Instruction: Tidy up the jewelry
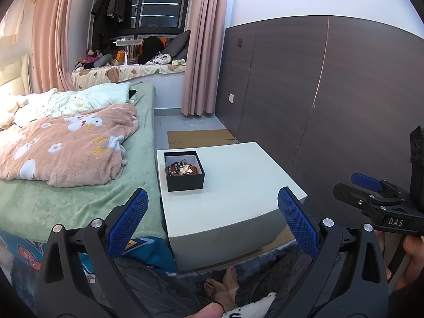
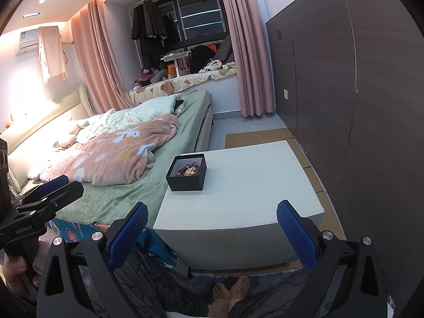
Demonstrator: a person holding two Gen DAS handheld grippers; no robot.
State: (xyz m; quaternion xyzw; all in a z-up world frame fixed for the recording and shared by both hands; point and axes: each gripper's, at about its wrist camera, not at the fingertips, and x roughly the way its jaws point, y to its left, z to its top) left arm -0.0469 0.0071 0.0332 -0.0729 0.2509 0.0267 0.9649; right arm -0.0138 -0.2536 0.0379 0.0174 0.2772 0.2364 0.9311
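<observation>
a black box (image 1: 184, 171) sits on the white table (image 1: 238, 185) beside the bed (image 1: 79, 198), beaded jewelry (image 1: 182, 170) heaped inside; left gripper (image 1: 212, 222) and right gripper (image 2: 212, 225) hang back from the table, jaws spread wide, holding nothing; any reach should come straight down, clear of the box walls; whether sorting is ahead or finished is unclear

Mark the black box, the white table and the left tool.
black box (image 1: 185, 182), left wrist view, front wall.
white table (image 1: 233, 201), left wrist view, bare top.
left tool (image 1: 212, 213), left wrist view, midway between fingertips.
</observation>
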